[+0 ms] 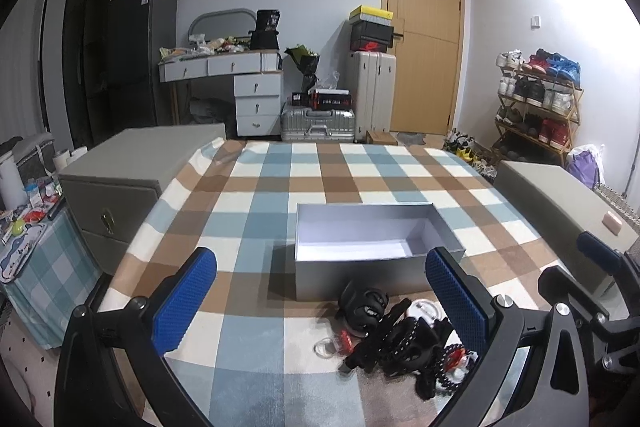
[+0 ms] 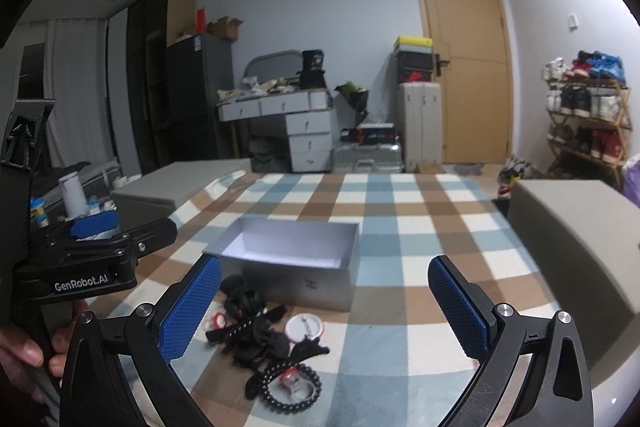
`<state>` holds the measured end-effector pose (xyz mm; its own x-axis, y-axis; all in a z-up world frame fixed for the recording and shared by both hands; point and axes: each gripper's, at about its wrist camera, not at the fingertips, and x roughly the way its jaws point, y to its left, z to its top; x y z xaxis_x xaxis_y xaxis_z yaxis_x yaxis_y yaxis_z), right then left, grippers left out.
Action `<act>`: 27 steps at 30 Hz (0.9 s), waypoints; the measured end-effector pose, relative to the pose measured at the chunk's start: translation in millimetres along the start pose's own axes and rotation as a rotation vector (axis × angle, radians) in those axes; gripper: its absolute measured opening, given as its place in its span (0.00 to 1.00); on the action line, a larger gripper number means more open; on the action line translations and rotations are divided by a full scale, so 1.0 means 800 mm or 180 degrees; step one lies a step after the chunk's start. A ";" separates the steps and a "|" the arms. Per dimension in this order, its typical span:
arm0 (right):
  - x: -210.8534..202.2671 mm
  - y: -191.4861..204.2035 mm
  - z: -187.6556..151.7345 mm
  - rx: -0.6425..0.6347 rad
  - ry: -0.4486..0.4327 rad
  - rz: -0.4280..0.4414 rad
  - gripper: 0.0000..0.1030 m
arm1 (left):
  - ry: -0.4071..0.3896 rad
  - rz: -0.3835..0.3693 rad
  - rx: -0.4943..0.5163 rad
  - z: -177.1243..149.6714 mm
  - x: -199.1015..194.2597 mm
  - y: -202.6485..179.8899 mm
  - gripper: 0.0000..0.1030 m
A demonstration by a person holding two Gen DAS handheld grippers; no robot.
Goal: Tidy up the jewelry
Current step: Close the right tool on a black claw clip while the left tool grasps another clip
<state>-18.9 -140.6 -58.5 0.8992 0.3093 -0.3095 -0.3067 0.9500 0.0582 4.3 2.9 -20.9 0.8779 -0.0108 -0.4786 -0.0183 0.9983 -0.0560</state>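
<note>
**Both grippers wide open over the jewelry pile**

Left wrist view first. The left gripper [image 1: 320, 303] hangs above the near end of the table [image 1: 260, 187], jaws spread wide, nothing between them. Its blue pads [image 1: 184, 301] frame the scene. Just beyond sits the box [image 1: 360, 273], lid off, white inside; from this angle its floor is only partly seen, so what lies in it is hard to tell. In front of the box, touching its near wall or just short of it, lies the jewelry [image 1: 400, 339]: a black tangle of bands and beads with a red-and-clear piece at its left edge. The right pad covers the pile's right side, and single pieces blur together. At the far right the right gripper [image 1: 592, 291] pokes in, cut off by the frame, so its jaws cannot be judged here.

Now the right wrist view. The right gripper [image 2: 324, 307] is level and aimed at the box [image 2: 308, 287], jaws wide apart and holding nothing. The jewelry [image 2: 264, 339] sits down-left of centre, near the left pad [image 2: 188, 307]: black clips, a round white badge [image 2: 303, 327] and a black bead bracelet [image 2: 292, 387] ringed around a small red-and-clear item that is too small to name. On the left edge the left gripper [image 2: 96, 251] shows side-on, with a hand [image 2: 24, 351] wrapped round its handle, fingers partly out of frame.
</note>
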 end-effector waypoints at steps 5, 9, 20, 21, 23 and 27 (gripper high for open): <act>0.023 -0.004 -0.018 0.0041 0.0268 0.0229 1.00 | 0.0128 0.0027 -0.0066 -0.014 0.012 0.015 0.99; 0.048 -0.006 -0.035 0.0099 0.0548 0.0365 1.00 | 0.0246 0.0049 -0.0116 -0.027 0.016 0.026 0.99; 0.079 0.027 -0.055 -0.0054 0.0882 0.0731 0.78 | 0.0444 0.0034 -0.0218 -0.054 0.022 0.043 0.99; 0.083 0.028 -0.056 -0.0074 0.0916 0.0744 0.75 | 0.0452 0.0028 -0.0227 -0.055 0.021 0.044 0.99; 0.090 0.031 -0.059 -0.0088 0.0981 0.0756 0.70 | 0.0453 0.0020 -0.0232 -0.056 0.020 0.045 0.99; 0.096 0.031 -0.063 -0.0061 0.1051 0.0778 0.49 | 0.0450 0.0018 -0.0248 -0.058 0.019 0.049 0.99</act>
<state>27.1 -95.2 -128.3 0.6516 0.4927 -0.5768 -0.5075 0.8483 0.1512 -5.0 38.9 -70.7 0.8017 -0.0188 -0.5974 -0.0648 0.9909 -0.1181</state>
